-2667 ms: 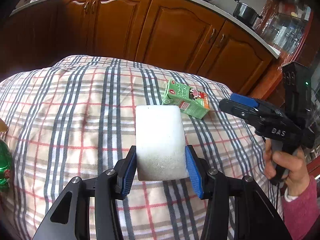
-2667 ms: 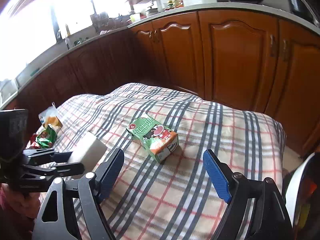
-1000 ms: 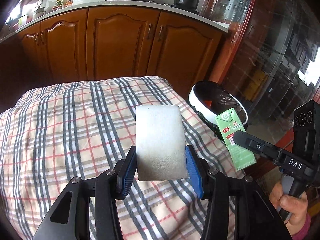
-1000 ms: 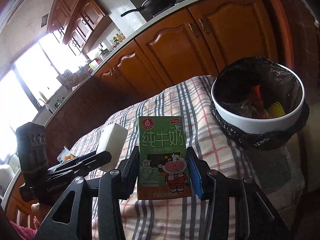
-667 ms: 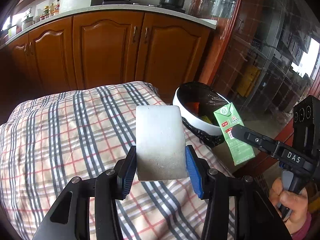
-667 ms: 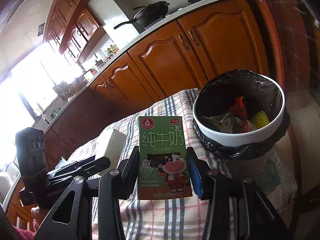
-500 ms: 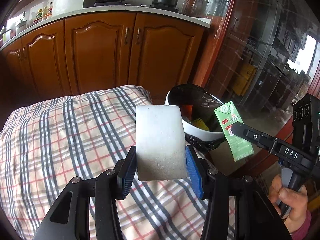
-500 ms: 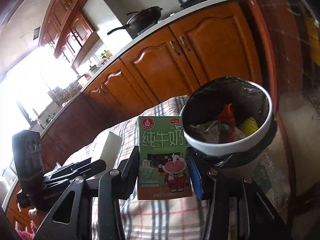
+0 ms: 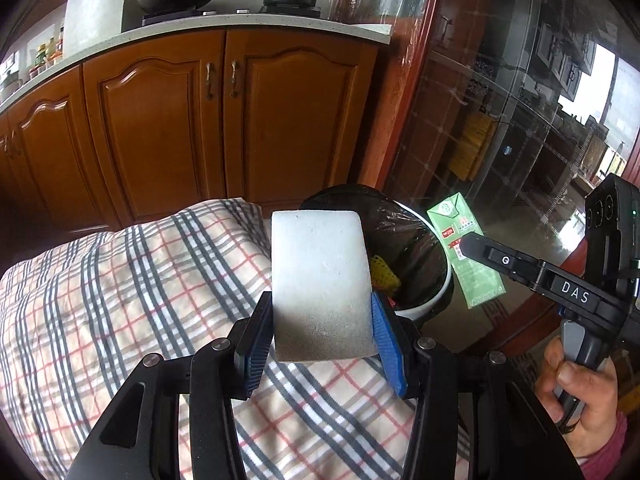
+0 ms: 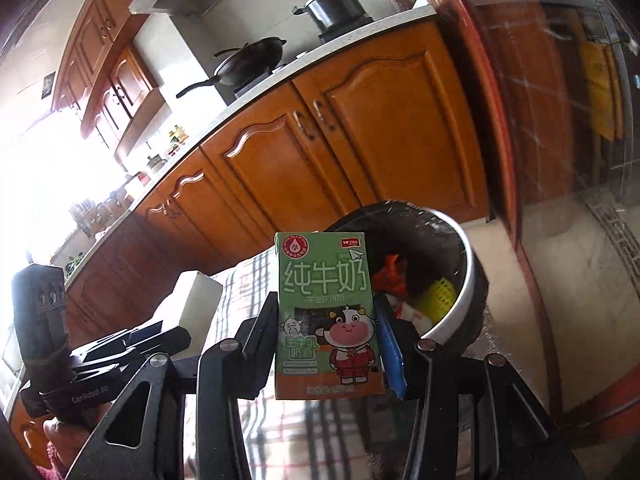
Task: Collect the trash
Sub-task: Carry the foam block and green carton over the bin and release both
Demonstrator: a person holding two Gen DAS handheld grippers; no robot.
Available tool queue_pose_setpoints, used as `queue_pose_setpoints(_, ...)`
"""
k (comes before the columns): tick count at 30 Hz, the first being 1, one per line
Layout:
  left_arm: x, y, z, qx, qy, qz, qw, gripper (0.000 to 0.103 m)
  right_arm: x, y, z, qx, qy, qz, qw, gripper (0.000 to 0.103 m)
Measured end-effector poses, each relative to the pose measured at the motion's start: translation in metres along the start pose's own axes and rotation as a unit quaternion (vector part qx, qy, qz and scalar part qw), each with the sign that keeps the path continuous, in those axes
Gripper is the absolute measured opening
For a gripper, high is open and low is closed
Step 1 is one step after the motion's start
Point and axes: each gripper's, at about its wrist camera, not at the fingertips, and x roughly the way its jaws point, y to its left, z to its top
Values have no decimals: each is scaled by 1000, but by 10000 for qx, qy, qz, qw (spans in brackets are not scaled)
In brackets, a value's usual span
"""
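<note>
My left gripper (image 9: 320, 340) is shut on a white foam block (image 9: 320, 280) and holds it over the table's right end, just in front of the bin. My right gripper (image 10: 328, 348) is shut on a green milk carton (image 10: 326, 312), held upright in the air beside the bin. The carton also shows in the left wrist view (image 9: 464, 248). The bin (image 10: 468, 292) is white with a black liner and holds red and yellow trash. It shows in the left wrist view (image 9: 424, 304) behind the foam block.
The table under a plaid cloth (image 9: 120, 300) fills the lower left. Wooden kitchen cabinets (image 9: 224, 120) stand behind it, with a wok and a pot on the counter. A glass cabinet (image 9: 520, 100) stands on the right beyond the bin.
Both grippers have swung right toward the bin with their loads. The bin now lies right behind the foam block and the carton.
</note>
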Motion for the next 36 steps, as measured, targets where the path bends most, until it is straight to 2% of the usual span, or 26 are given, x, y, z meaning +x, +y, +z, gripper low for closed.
queue_pose_setpoints(8, 52, -5, 39, 32, 326, -168, 9993, 46, 16, -16, 24, 26, 41, -223, 9997, 46)
queue_pose_setpoints(14, 86, -10, 58, 83, 507, -70, 9987, 47, 32, -24, 38, 24, 184, -413, 9990, 46)
queue_pose_setpoints(24, 119, -16, 64, 149, 729, 9, 9972, 47, 52, -37, 42, 53, 371, -542, 9978, 46)
queue_pose_setpoints(36, 129, -15, 65, 144, 837, 42, 9964, 47, 65, -42, 40, 43, 563, -594, 9966, 46)
